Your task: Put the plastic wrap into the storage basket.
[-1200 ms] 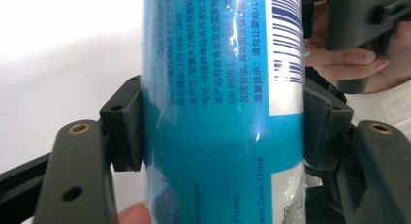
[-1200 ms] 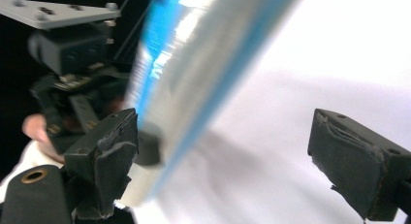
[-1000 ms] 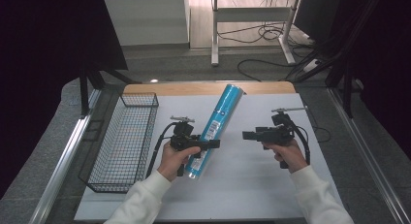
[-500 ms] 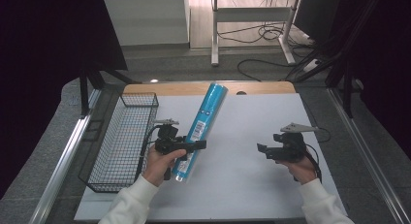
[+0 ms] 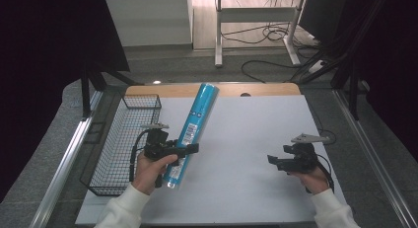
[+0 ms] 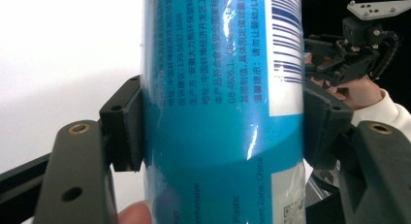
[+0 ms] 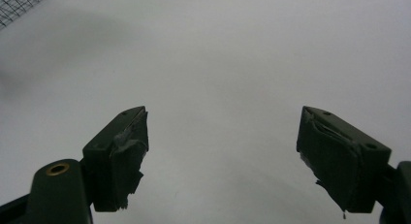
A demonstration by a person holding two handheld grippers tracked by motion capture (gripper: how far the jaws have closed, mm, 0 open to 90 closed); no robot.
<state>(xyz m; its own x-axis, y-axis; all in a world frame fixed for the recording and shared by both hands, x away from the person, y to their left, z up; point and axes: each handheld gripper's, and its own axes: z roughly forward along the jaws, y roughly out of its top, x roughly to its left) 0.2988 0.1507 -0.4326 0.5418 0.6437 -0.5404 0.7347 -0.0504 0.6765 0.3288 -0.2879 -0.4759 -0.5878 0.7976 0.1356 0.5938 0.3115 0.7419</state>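
A long blue tube (image 5: 194, 127) with white print and a barcode is held tilted above the white table, its top leaning toward the far side. My left gripper (image 5: 190, 149) is shut on its lower part. In the left gripper view both jaws press the blue tube (image 6: 220, 112) from either side, and a fingertip shows at the bottom. My right gripper (image 5: 272, 160) hovers low over the table's right side, open with nothing between its jaws. The right gripper (image 7: 220, 151) looks down on bare white table.
A black wire basket (image 5: 123, 141) stands at the table's left edge, just left of my left hand. The white table (image 5: 246, 129) has a wooden strip along its far edge. Cables lie on the floor beyond.
My left gripper has carried the tube leftward and nearer the basket. My right gripper has drawn back toward the near right and lower.
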